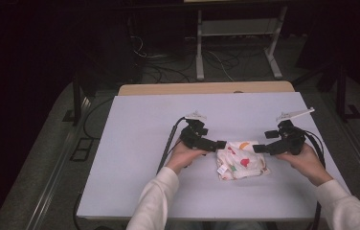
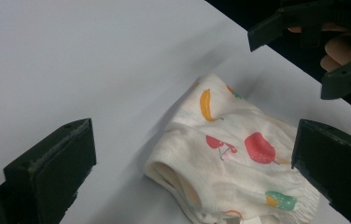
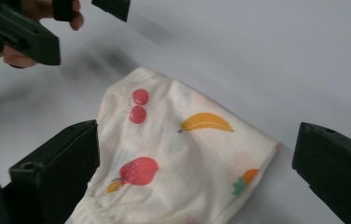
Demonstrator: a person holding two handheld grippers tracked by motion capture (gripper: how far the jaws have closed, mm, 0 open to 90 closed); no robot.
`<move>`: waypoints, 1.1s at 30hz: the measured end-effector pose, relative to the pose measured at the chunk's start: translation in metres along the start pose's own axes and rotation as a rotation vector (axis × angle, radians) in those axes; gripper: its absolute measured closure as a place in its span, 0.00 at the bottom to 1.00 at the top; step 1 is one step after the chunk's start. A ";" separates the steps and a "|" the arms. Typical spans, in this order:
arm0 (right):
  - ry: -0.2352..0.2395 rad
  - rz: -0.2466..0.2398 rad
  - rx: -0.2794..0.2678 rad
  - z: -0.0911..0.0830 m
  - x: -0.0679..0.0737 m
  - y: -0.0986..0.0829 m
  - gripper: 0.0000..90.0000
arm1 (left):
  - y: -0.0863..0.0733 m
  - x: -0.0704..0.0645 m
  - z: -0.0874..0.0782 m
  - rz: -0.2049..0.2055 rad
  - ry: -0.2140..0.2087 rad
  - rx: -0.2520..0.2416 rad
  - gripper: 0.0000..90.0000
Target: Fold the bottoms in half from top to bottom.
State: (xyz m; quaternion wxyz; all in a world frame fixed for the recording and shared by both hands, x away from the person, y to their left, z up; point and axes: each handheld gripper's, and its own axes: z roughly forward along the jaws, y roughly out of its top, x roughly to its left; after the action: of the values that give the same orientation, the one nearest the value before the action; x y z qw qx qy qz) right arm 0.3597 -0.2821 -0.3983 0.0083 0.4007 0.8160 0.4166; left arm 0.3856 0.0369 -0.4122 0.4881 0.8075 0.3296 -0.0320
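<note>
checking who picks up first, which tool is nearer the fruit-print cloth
Left, by a little. The left tool sits at the fruit-print cloth's upper left corner, about touching. The right tool hangs open just off its upper right edge.

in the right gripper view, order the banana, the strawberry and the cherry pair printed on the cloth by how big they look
1. banana, the longest print
2. strawberry, close behind; it lies nearer the camera, so the gap is unsure
3. cherry pair, smallest

All are on the folded cloth.

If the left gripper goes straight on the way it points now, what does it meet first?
Most likely the folded fruit-print cloth, which lies between the open jaws of the left gripper. Depth is unclear, but nothing else appears in between.
</note>
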 end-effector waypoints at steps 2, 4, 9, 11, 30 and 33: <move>-0.009 0.011 0.005 0.000 -0.005 0.001 0.01 | 0.002 0.000 0.003 0.009 -0.004 0.015 0.00; -0.019 0.015 0.007 -0.001 -0.011 0.002 0.01 | 0.003 0.000 0.004 0.013 -0.003 0.019 0.00; -0.031 0.044 -0.001 0.001 -0.024 0.000 0.03 | 0.001 0.001 0.011 0.012 -0.023 0.032 0.00; -0.032 0.050 -0.002 0.002 -0.027 -0.001 0.03 | 0.000 0.003 0.014 0.009 -0.024 0.037 0.00; -0.015 0.093 0.019 0.027 -0.052 -0.006 0.19 | -0.013 0.029 0.035 -0.099 -0.064 0.068 0.25; -0.003 0.101 0.025 0.032 -0.055 -0.006 0.24 | -0.016 0.030 0.039 -0.106 -0.074 0.080 0.35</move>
State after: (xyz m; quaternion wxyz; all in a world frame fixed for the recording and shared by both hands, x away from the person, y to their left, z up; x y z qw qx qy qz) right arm 0.4043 -0.2993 -0.4415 -0.0166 0.4420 0.7998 0.4058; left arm 0.4110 0.0251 -0.4560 0.4648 0.8061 0.3520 -0.1009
